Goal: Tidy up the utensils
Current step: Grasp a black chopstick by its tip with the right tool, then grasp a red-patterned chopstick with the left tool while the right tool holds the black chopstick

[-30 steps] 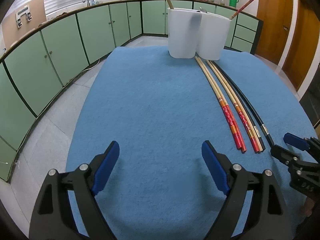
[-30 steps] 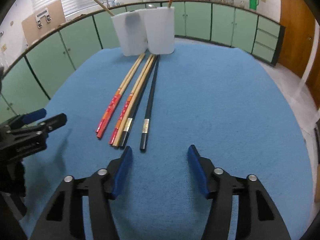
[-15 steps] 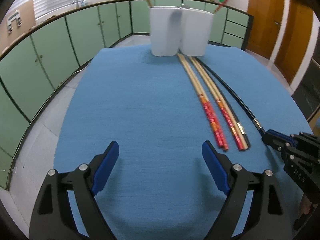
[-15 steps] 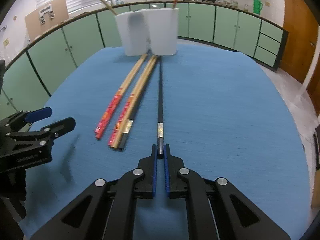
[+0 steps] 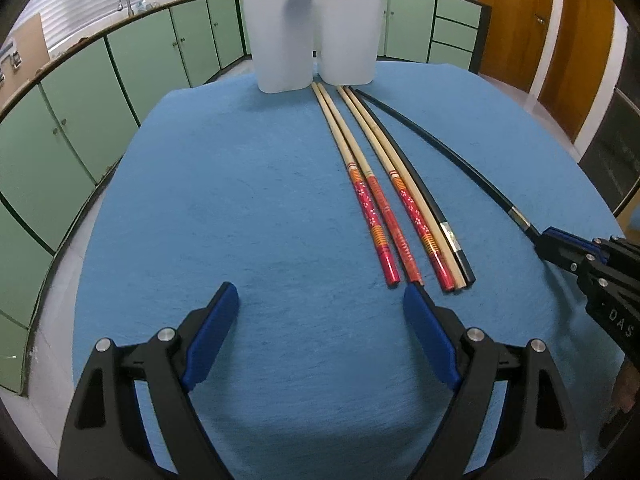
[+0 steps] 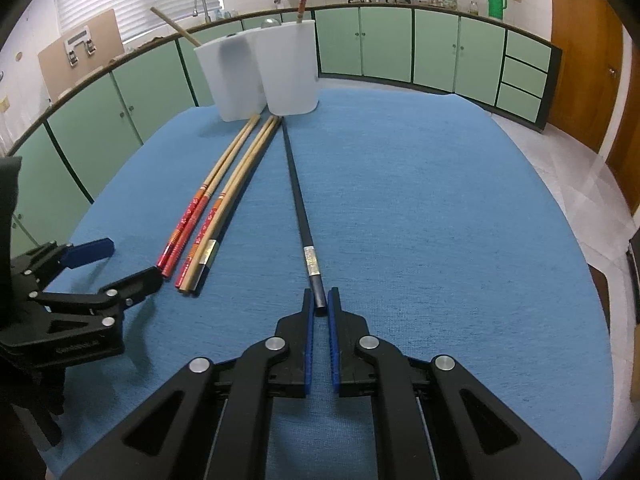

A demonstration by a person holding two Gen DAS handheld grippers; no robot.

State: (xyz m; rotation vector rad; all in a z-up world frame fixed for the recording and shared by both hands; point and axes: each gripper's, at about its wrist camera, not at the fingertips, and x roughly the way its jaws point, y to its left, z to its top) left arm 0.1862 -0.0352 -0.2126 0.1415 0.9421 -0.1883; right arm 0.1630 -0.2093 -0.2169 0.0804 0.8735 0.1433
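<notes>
Several chopsticks lie side by side on the blue cloth: red-ended bamboo ones (image 5: 376,216) (image 6: 192,216) and a black one (image 5: 424,196) at the row's right edge. A second black chopstick (image 6: 298,196) (image 5: 440,148) angles away from the row, and my right gripper (image 6: 319,300) (image 5: 552,240) is shut on its near end. My left gripper (image 5: 320,300) (image 6: 120,266) stands open just short of the red ends, its right fingertip close to them, nothing between its fingers. Two white cups (image 5: 284,40) (image 6: 288,68) stand at the far ends of the chopsticks, each with a stick in it.
The blue cloth (image 5: 224,184) covers a rounded table. Green cabinets (image 5: 120,64) curve around behind it on the left and at the back, with wooden doors (image 5: 516,20) on the right. A green jug (image 6: 496,2) and pots sit on the far counter.
My right gripper closed on the near end of the outer black chopstick and swung that end away from the row. My left gripper moved closer to the red ends.
</notes>
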